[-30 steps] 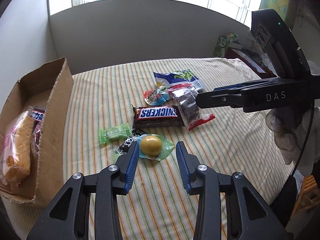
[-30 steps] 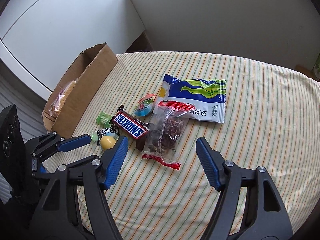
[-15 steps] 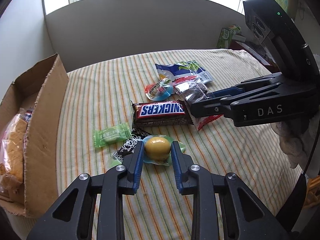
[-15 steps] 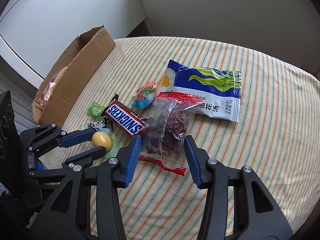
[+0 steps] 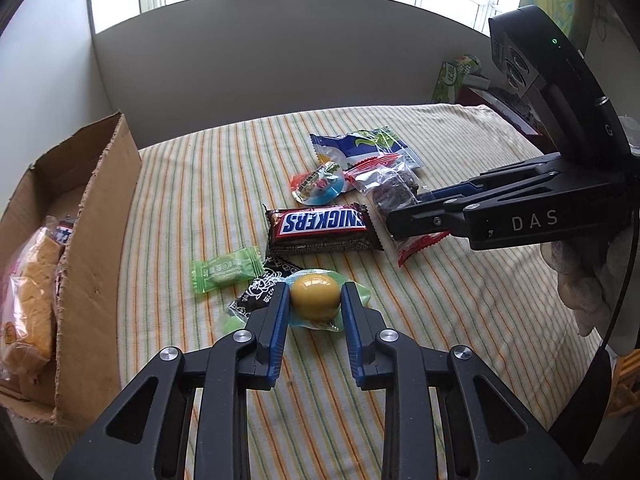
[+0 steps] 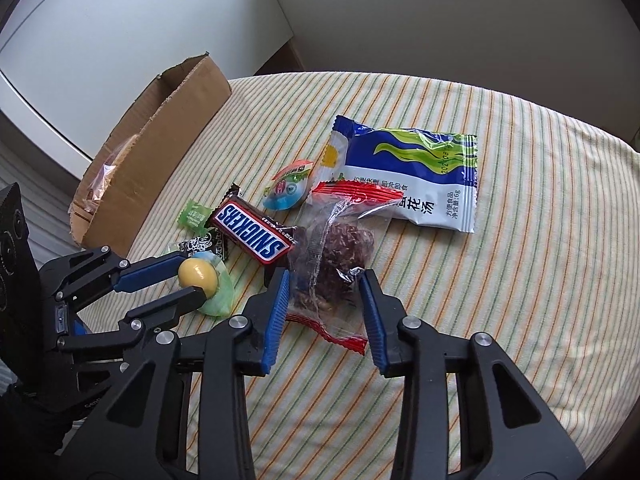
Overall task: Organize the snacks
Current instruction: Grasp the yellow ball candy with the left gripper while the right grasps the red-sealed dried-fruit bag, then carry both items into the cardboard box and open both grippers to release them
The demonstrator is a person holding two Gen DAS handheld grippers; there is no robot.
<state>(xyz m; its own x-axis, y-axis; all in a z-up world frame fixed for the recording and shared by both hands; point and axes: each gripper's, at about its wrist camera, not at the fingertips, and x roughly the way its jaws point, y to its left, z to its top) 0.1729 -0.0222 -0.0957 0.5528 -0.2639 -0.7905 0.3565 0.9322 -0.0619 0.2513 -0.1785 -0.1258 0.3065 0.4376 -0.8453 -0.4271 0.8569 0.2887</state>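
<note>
My left gripper [image 5: 314,300] is shut on a yellow jelly cup [image 5: 315,295] in a green wrapper, low on the striped cloth; it also shows in the right wrist view [image 6: 198,273]. My right gripper [image 6: 325,280] is closed on a clear red-edged bag of dark dried fruit [image 6: 336,250], its fingers pressing both sides. A Snickers bar [image 5: 323,226], a green candy [image 5: 224,269], a black candy [image 5: 262,290], a round blue jelly cup [image 5: 320,189] and a blue-white soup packet [image 6: 408,178] lie between them.
An open cardboard box [image 5: 92,236] stands at the table's left edge with bread and other snacks inside; it also shows in the right wrist view [image 6: 160,140]. A low white wall runs behind the table. Green cartons [image 5: 452,80] sit at the far right.
Both grippers closed: the left one onto the yellow jelly cup, the right one onto the dried fruit bag. Both moved in closer to the snacks.
</note>
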